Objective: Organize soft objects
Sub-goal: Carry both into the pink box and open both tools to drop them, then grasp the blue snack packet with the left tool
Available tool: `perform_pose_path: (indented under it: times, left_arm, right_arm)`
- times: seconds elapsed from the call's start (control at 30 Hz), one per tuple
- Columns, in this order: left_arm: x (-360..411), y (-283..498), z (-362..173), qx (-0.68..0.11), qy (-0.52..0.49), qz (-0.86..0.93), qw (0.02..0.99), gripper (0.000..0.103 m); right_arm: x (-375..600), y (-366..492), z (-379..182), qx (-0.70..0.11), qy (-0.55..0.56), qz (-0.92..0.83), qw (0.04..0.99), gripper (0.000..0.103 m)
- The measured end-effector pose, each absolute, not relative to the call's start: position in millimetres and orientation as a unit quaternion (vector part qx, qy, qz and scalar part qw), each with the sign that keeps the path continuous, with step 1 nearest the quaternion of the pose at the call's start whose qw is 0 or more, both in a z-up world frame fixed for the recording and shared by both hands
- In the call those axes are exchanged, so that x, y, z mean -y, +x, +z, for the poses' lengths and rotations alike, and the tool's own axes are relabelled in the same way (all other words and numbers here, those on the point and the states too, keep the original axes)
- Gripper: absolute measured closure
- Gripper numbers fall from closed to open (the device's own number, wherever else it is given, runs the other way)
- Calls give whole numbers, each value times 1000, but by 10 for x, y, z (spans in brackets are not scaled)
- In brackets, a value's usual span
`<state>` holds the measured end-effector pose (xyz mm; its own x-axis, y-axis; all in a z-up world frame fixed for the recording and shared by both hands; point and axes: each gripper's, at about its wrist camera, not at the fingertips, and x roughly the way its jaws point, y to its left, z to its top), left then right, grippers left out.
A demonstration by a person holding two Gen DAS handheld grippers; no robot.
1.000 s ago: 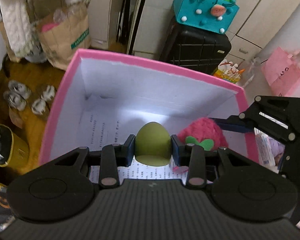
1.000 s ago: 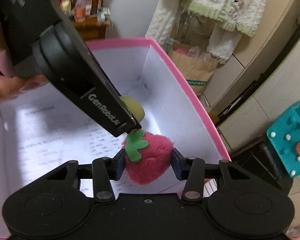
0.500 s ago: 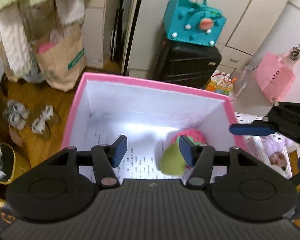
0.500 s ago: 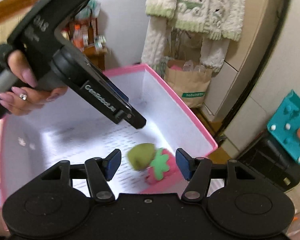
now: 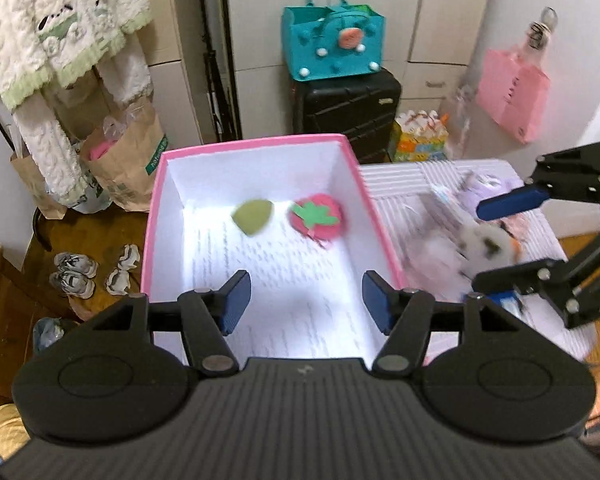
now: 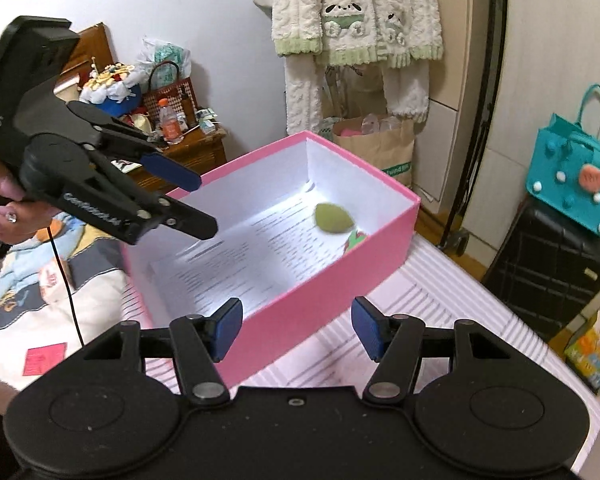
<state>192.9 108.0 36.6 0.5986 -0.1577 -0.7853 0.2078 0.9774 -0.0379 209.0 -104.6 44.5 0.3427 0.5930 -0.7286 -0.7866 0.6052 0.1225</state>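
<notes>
Soft objects, left wrist view: green egg [image 5: 253, 217] and plush strawberry [image 5: 318, 219] lie side by side at far end of pink box [image 5: 154, 216]. Left gripper [image 5: 304, 300] spread, empty, above box. Blurred plush toys [image 5: 480, 240] beside box, near right gripper [image 5: 496, 244].

Right wrist view: right gripper [image 6: 296, 328] spread, empty, outside box. Judged: between placements; next, grasp a remaining plush.

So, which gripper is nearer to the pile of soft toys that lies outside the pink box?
Right. The right gripper hangs open directly at the soft toys. The left gripper, also open, sits over the pink box, beside the pile.
</notes>
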Motion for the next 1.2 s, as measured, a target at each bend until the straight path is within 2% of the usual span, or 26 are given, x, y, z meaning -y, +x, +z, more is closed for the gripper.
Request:
perform_pose_path:
  times: [0.33,0.53,0.67,0.83,1.2]
  left_arm:
    - [-457,1184,614,-422,87,-154,889,34]
    - [-91,929,557,-422,119,-200,876,33]
    - [115,891,486,-432,126,-224,864,33]
    - [290,883,355,-436,128,-247,856,33]
    - [534,1046,-98,-428,109,-290,849,33]
  right_arm:
    - [1534,1350,462,-364,-140,409,825,37]
    - [1727,1060,344,-362,-145,404,828,34]
    - [1795,932,201,-369,-157,404,822,34]
    - [1926,815,25,-372,-153,404,821,28]
    - [2114,825,-570,-380,-117,369,840,28]
